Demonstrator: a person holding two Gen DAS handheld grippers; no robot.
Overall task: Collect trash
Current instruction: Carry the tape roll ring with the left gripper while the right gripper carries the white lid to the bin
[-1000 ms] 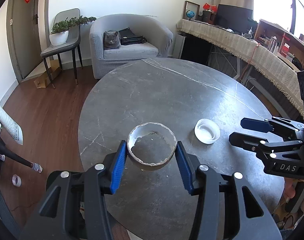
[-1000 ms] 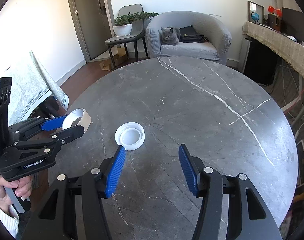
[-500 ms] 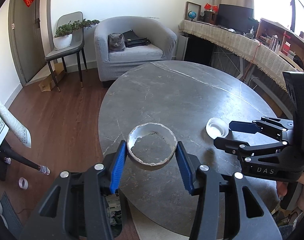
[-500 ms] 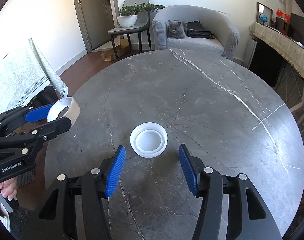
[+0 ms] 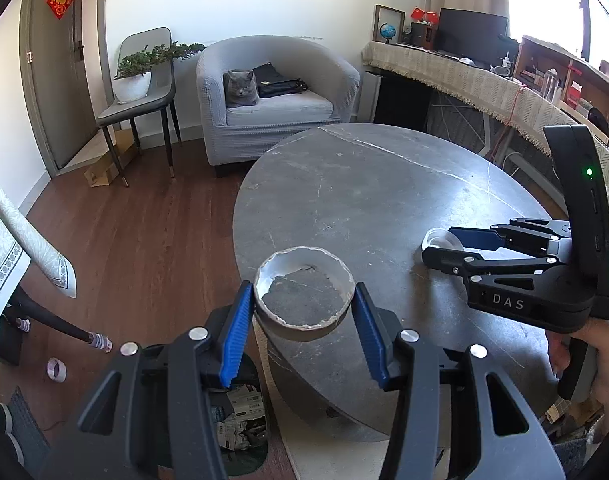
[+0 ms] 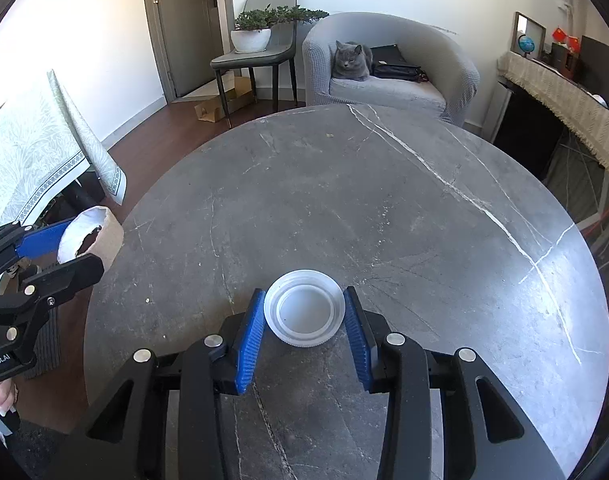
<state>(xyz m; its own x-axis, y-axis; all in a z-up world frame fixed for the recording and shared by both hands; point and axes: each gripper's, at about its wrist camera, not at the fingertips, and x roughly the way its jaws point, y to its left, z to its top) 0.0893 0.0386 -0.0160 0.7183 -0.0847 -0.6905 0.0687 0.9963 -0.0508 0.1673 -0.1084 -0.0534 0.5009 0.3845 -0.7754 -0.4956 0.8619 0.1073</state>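
Observation:
My left gripper (image 5: 302, 298) is shut on a torn white paper ring (image 5: 303, 276) and holds it in the air over the table's left edge; it also shows in the right wrist view (image 6: 89, 238). A dark trash bin (image 5: 240, 412) with crumpled paper stands on the floor below it. A white plastic lid (image 6: 304, 313) lies on the grey marble table (image 6: 384, 208). My right gripper (image 6: 304, 318) has its blue pads on both sides of the lid, touching or nearly touching it. The lid also shows in the left wrist view (image 5: 440, 239).
A grey armchair (image 5: 276, 96) with a cat (image 5: 241, 88) and a chair with a potted plant (image 5: 134, 80) stand behind the table. A draped cloth (image 6: 36, 148) hangs at the left. A tape roll (image 5: 56, 369) lies on the wooden floor.
My left gripper carried the paper ring left, from over the table to its edge above the bin. My right gripper moved forward to the lid and narrowed around it.

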